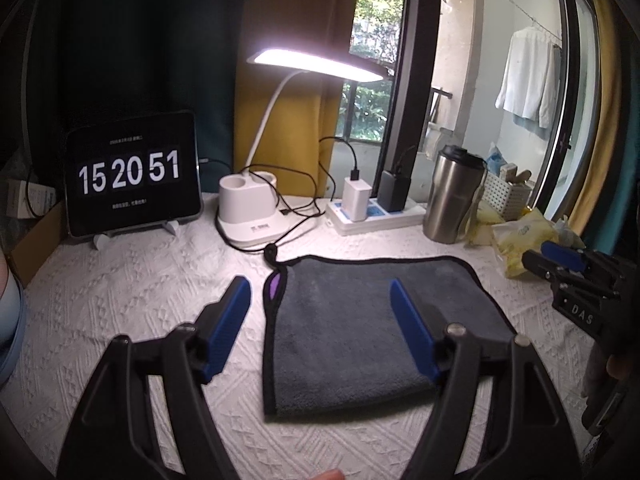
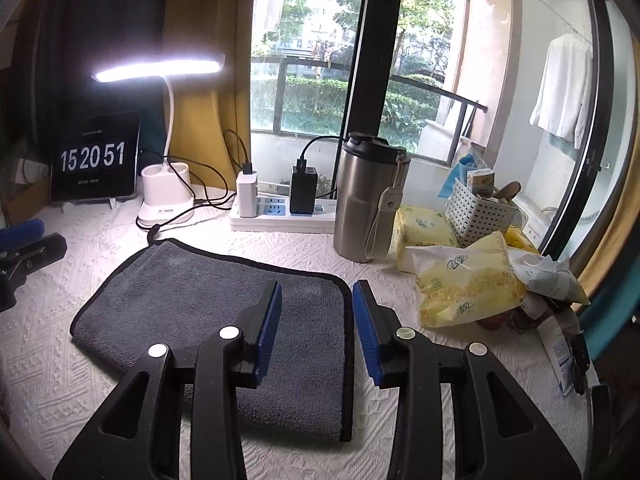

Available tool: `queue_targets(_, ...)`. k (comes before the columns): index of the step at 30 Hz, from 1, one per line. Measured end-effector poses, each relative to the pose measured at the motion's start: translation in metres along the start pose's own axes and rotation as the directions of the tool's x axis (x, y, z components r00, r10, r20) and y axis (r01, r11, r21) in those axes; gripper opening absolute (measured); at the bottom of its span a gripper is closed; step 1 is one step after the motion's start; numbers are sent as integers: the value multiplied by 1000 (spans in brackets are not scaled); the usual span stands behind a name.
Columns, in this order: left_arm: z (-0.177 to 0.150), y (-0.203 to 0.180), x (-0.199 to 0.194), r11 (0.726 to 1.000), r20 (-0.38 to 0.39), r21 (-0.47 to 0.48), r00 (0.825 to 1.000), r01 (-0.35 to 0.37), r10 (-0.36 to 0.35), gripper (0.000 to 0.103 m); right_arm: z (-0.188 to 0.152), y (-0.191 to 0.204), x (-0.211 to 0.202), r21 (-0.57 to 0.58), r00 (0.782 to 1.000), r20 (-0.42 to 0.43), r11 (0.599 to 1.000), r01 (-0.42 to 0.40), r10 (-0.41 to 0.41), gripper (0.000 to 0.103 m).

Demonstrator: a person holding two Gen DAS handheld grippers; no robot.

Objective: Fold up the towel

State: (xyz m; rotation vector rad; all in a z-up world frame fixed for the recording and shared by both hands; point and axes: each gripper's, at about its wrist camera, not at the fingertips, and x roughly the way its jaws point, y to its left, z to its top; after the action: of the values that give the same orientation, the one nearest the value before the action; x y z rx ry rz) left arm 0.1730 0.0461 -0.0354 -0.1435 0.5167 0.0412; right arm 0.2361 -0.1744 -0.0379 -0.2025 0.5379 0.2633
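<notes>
Left gripper [image 1: 320, 312] fingers spread wide, holding nothing, hovering over the desk [image 1: 140, 280], which has a white textured cover. Left finger [image 1: 230, 328] is over bare cover; right finger [image 1: 412, 332] is over the towel [image 1: 340, 340]. The towel's left edge falls between the two fingers.

Right gripper [image 2: 316, 320] fingers part way apart, a narrower gap than the left's, nothing held. Its left finger [image 2: 268, 328] is above the towel [image 2: 200, 312]; its right finger [image 2: 366, 332] is just past the towel's right edge. That black-trimmed edge runs down the gap between them. Cannot tell if either finger touches the cloth.

Towel is grey with black trim, folded, lying flat on the desk between the two grippers. A bit of purple label [image 1: 275, 282] shows at its far left corner, and a black loop [image 1: 272, 254] sticks out beyond.

Beyond the right gripper's fingers, to the right: yellow tissue packs [image 2: 464, 280], then a white perforated basket [image 2: 478, 214]. Straight ahead of them stands a steel tumbler [image 2: 370, 196], upright, black lid on.

Further back is a white power strip [image 2: 280, 216] with a white charger [image 2: 246, 192] and a black charger [image 2: 303, 192] plugged in. Left of that is a white desk lamp [image 1: 256, 208], lit. Far left is a tablet [image 1: 132, 176] on a stand showing 15 20 51. A window [image 2: 312, 80] sits behind it all.
</notes>
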Motion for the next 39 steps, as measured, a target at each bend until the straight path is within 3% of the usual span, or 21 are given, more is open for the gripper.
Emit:
queue_targets(29, -19, -23, -82, 997, 101, 55, 993, 49, -55, 77, -13, 3, -97, 22, 993, 120, 1000, -9, 7, 39)
queue_targets(34, -26, -28, -97, 995, 126, 69, 989, 66, -74, 86, -19, 3, -114, 28, 989, 147, 999, -20, 15, 39)
queue_targets(39, -35, -33, -110, 996, 163, 54, 983, 77, -85, 89, -25, 6, -130, 19, 984, 178, 1000, -22, 18, 39)
